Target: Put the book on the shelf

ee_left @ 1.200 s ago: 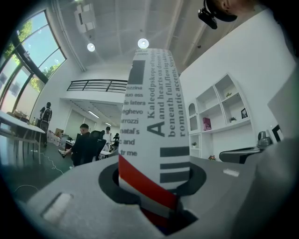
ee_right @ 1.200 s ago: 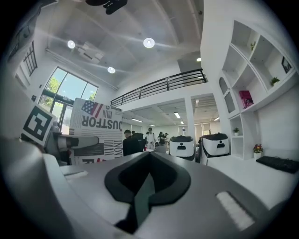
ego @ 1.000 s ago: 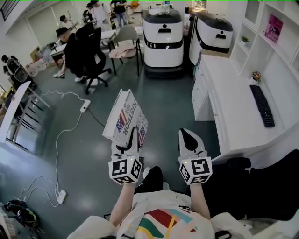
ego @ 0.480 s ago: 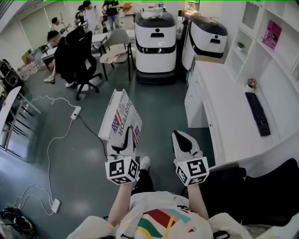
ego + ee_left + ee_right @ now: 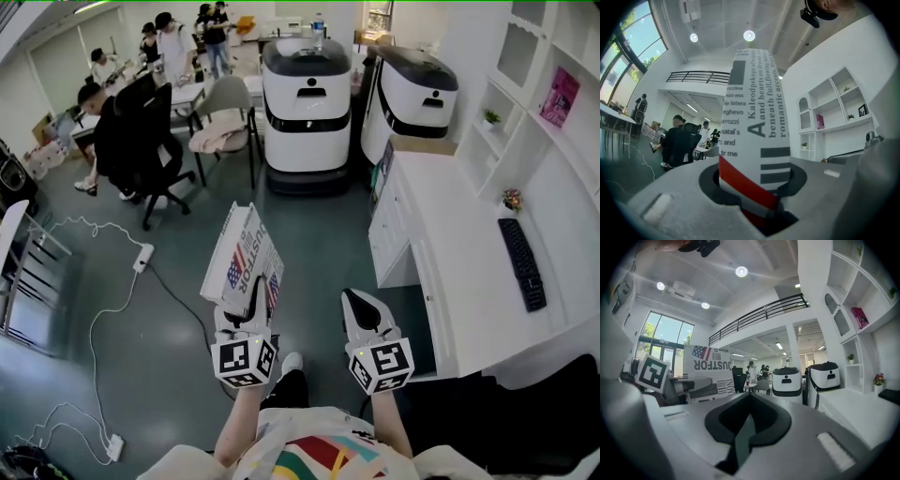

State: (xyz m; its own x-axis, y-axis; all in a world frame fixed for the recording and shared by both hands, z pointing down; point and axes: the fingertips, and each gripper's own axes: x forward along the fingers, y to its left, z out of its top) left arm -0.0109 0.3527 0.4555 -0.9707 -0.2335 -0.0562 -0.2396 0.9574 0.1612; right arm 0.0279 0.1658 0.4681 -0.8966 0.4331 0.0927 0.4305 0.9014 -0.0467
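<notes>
**Book (image 5: 246,258) gripped in the left tool (image 5: 251,292), not yet at the shelf (image 5: 525,103)**

Head view: the left tool holds the book by its lower edge. The book stands tilted above the grey floor (image 5: 178,328), its cover with a flag and large lettering facing up and to the right. The right tool (image 5: 360,304) is just beside it, level with it, its jaws drawn together to a point with nothing in them. To the right is a white desk (image 5: 469,272) carrying a black keyboard (image 5: 523,264), and beyond it the white shelf against the wall, well apart from the book. A pink book (image 5: 560,97) stands in one compartment.

Left gripper view: the jaws press on both faces of the book (image 5: 754,108), which rises upright between them, showing printed text and a red band. The shelf (image 5: 834,110) is at the right.

Right gripper view: the jaws are closed on each other and empty. The book (image 5: 708,369) and the left tool's marker cube (image 5: 652,372) are at the left, and two white machines (image 5: 786,380) stand ahead.
</notes>
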